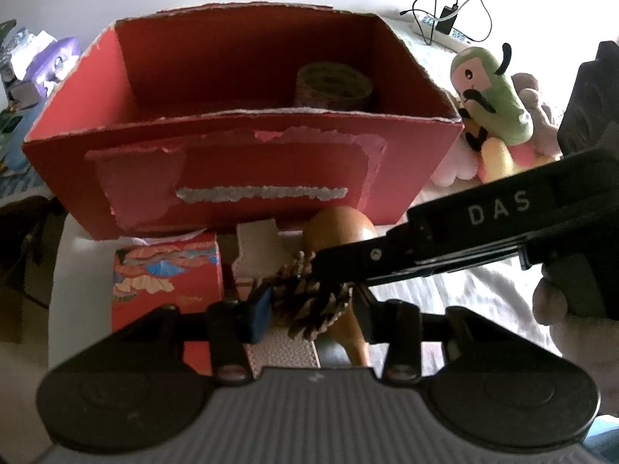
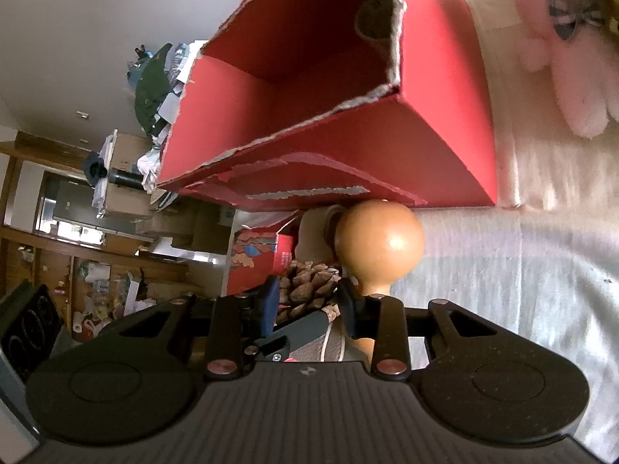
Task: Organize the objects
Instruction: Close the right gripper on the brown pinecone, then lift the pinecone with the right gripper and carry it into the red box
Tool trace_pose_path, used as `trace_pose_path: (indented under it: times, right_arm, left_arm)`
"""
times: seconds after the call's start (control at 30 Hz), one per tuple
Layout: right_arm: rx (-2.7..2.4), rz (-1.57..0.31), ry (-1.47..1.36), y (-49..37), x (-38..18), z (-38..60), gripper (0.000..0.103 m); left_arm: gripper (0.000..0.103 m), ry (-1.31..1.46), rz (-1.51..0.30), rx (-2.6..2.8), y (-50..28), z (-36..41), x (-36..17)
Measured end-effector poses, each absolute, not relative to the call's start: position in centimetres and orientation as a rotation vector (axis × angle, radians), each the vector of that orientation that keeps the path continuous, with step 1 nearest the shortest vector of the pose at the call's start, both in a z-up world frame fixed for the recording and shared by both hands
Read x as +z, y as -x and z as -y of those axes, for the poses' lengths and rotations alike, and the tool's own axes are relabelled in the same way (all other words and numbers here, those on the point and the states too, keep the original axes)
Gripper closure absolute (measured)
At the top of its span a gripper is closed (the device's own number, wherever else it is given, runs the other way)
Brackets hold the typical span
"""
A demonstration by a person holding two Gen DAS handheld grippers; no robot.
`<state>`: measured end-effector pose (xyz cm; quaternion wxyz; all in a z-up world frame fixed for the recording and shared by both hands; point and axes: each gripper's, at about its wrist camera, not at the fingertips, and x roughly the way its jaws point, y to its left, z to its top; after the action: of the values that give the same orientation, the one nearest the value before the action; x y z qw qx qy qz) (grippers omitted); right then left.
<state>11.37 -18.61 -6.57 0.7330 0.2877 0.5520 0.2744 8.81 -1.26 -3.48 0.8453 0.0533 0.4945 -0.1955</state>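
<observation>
White tabletop; both grippers (image 1: 309, 301) (image 2: 309, 301) clamping one pinecone (image 1: 313, 297).

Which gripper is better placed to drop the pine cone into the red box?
Probably left: the pine cone sits between the fingers of the left gripper, squarely facing the red box; the right gripper reaches in sideways.

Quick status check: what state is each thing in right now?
Left tool: shut on pine cone.
Right tool: shut on the same pine cone.
Red box: upright, open-topped.
Tape roll: inside the red box.
Wooden maraca: lying outside the box.
</observation>
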Motion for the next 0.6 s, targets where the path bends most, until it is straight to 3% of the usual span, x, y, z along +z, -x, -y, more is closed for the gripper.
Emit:
trace_pose_path:
  times: [0.6]
  right_arm:
    - [0.537,-1.145,-0.505,-10.0,-1.3,20.2,0.074]
  left_arm:
    - [0.063,-0.072,-1.001,-0.533,-8.5,2.6,0.2]
